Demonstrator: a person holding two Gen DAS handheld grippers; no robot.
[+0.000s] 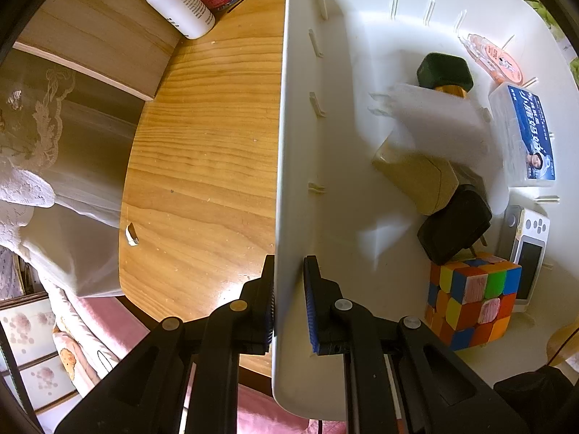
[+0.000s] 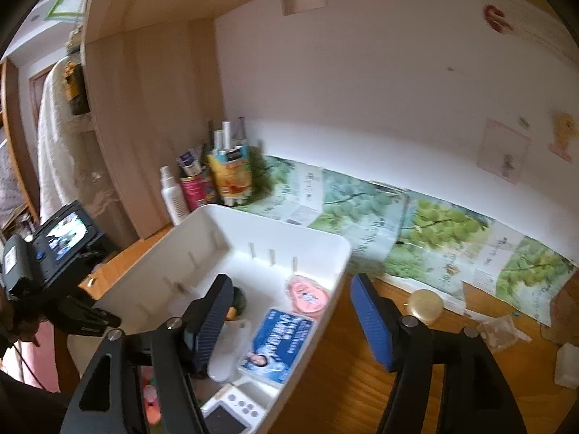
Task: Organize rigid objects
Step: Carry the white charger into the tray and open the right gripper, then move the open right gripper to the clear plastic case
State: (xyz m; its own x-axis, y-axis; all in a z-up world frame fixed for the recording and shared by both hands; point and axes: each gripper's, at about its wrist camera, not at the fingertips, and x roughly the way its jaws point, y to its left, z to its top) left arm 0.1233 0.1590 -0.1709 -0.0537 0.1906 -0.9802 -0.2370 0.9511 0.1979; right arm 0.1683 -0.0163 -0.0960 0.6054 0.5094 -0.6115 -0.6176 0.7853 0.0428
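A white plastic bin (image 1: 311, 166) stands on the wooden table (image 1: 202, 144). My left gripper (image 1: 289, 296) is shut on its near side wall, one pad on each face. Inside lie a colour cube (image 1: 474, 300), a black plug (image 1: 456, 224), a tan box (image 1: 416, 181), a green-capped bottle (image 1: 445, 70), a blue-labelled clear box (image 1: 524, 133) and a blurred white piece (image 1: 441, 126) on top. My right gripper (image 2: 289, 314) hangs open over the bin (image 2: 318, 238), straddling its right wall from above with nothing between the pads. Below it are the blue-labelled box (image 2: 278, 343) and the white piece (image 2: 231, 343).
A white spray bottle (image 2: 173, 199), a red can (image 2: 193, 188) and tubes crowd the back left corner. To the right of the bin lie a round amber lid (image 2: 425, 305) and a clear bag (image 2: 499, 332). A printed map sheet (image 2: 434, 238) runs along the wall. The table's edge (image 1: 125, 217) is at the left.
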